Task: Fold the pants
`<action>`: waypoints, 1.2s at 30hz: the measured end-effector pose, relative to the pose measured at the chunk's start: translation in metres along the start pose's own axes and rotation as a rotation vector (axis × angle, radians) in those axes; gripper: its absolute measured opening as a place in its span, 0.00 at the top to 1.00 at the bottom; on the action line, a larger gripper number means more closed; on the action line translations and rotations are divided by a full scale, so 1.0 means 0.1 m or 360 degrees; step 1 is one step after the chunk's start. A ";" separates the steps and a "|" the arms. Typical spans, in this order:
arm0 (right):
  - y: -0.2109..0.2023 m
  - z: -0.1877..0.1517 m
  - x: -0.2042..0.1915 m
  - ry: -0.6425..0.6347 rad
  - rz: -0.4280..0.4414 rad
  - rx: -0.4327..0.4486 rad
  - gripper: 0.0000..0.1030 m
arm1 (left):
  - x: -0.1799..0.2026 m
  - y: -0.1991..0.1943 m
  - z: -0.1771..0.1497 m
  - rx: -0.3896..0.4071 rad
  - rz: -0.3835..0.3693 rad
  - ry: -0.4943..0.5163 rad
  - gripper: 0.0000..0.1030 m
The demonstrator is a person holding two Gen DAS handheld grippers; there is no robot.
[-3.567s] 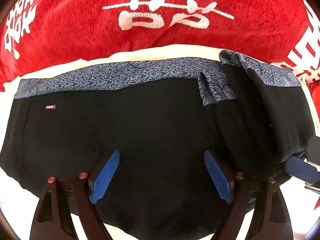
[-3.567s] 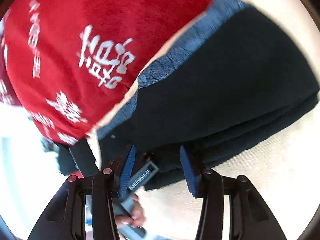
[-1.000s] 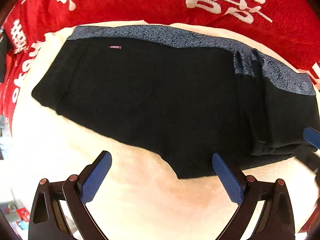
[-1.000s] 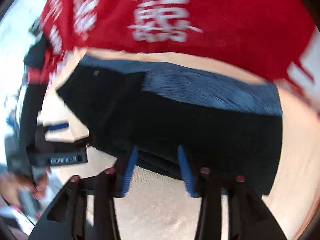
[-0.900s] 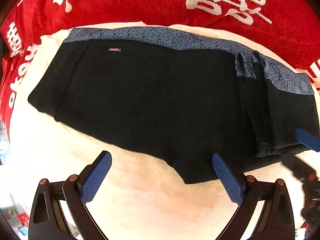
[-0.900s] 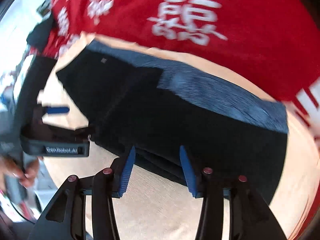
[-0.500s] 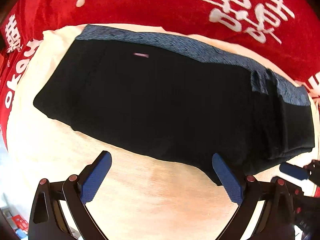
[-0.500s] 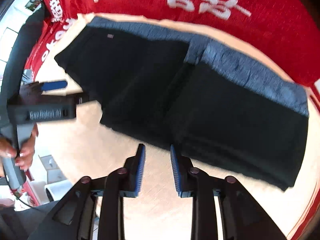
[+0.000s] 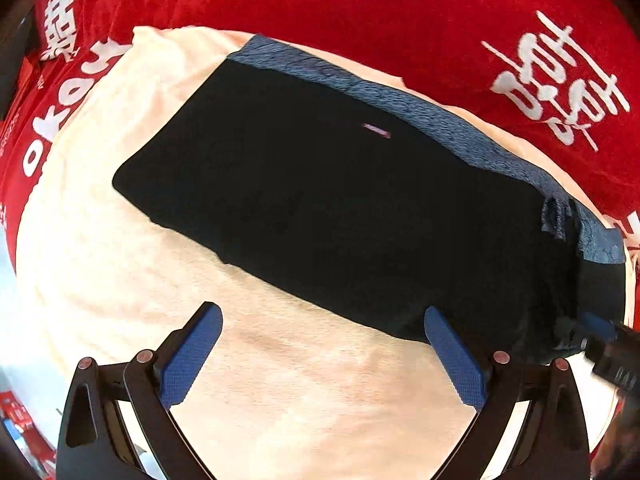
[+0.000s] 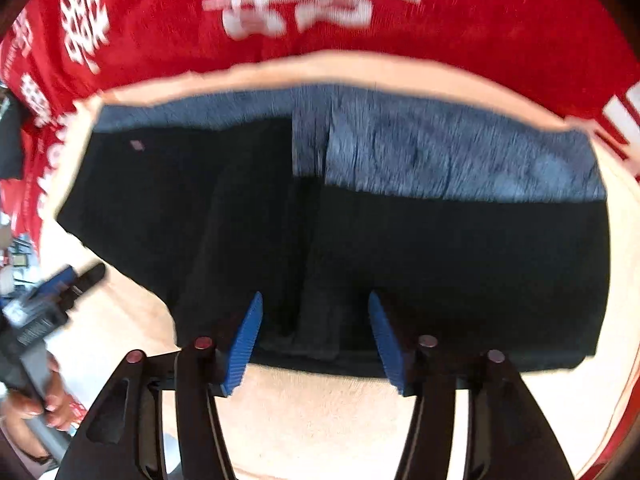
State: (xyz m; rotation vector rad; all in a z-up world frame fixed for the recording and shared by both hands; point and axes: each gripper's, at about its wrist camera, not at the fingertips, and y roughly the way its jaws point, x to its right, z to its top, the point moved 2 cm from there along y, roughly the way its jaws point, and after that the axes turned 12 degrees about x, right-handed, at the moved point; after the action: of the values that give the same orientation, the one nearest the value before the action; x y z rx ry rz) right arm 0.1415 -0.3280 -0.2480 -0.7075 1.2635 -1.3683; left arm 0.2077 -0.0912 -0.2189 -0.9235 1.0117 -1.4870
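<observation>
Ahead of both pairs of blue-padded fingers lie the black pants with the blue-grey patterned waistband (image 9: 360, 216), spread flat on a cream-coloured cloth surface (image 9: 304, 392) with the waistband along the far edge. One end is already doubled over: in the right wrist view a folded layer sits on top, its edge running from the waistband down toward the gap between the right fingers. A small pink label shows on the black fabric toward the other end.

Nearest the cloth is the right gripper (image 10: 316, 340), fingers apart and empty, tips at or just over the near hem; whether they touch it I cannot tell. The left gripper (image 9: 320, 348) hovers with its fingers wide apart over bare cream cloth, short of the hem, holding nothing.

My guess is one fold is done and the second is being lined up. Next, the right fingers would need to close on the stacked hem layers together, while the left takes the free end, so the pants can be brought over evenly without the top layer slipping.

Beyond the waistband lies a red plush blanket with white characters (image 9: 400, 20).
</observation>
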 end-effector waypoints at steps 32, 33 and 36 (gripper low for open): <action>0.30 0.03 -0.71 -0.0162 0.0112 -0.0113 0.24 | -0.42 0.16 0.12 -0.0040 0.0066 -0.0109 0.01; 0.33 0.03 -0.71 -0.0148 0.0112 -0.0127 0.23 | -0.43 0.16 0.12 -0.0044 0.0063 -0.0116 0.01; 0.35 0.02 -0.72 -0.0119 0.0111 -0.0132 0.19 | -0.45 0.18 0.11 -0.0055 0.0070 -0.0113 0.01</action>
State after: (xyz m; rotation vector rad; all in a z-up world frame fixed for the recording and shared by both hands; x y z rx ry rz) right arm 0.1710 -0.2553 -0.2633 -0.7580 1.2794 -1.2278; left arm 0.2300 -0.0494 -0.2332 -0.9664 1.0024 -1.3945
